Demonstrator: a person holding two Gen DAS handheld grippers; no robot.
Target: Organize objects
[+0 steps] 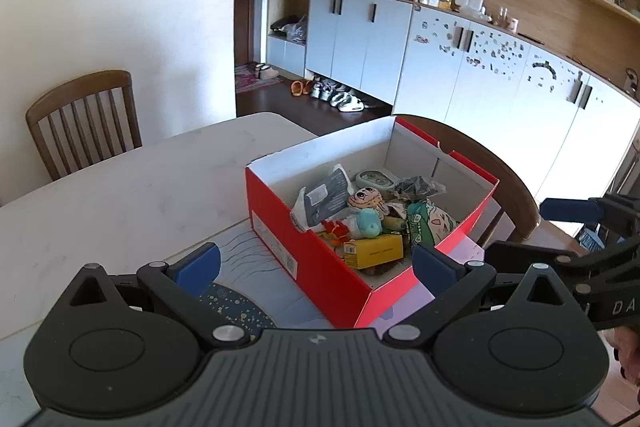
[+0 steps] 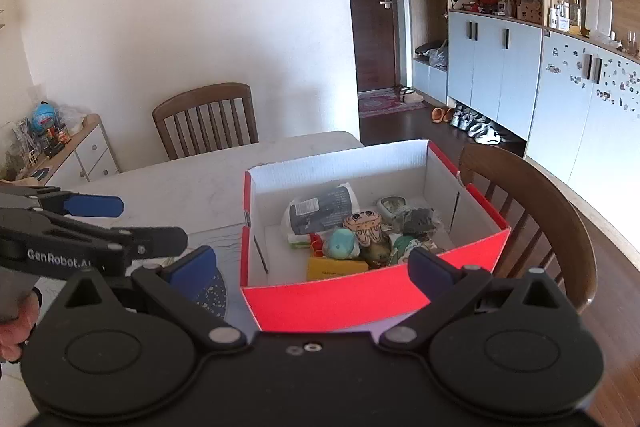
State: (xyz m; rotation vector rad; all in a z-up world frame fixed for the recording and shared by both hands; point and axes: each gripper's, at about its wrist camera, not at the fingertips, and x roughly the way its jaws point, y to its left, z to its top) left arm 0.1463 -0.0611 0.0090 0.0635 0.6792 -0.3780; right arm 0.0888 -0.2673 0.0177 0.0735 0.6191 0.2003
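Note:
A red shoebox (image 1: 304,259) (image 2: 360,301) stands open on the white table, on a drawn paper mat. Inside lie several small things: a grey pouch (image 1: 326,195) (image 2: 320,213), a teal plush (image 1: 368,223) (image 2: 342,243), a yellow box (image 1: 374,251) (image 2: 336,267), a cartoon-face toy (image 1: 364,198) (image 2: 366,223) and a green packet (image 1: 424,223). My left gripper (image 1: 316,265) is open and empty, just before the box's near corner. My right gripper (image 2: 310,265) is open and empty, above the box's near wall. Each gripper shows at the edge of the other's view.
A wooden chair (image 2: 532,211) stands right behind the box at the table's edge; another chair (image 1: 80,119) (image 2: 208,123) is at the far side. The white table (image 1: 120,195) stretches left. Grey cabinets (image 1: 500,83) and shoes on the floor are beyond.

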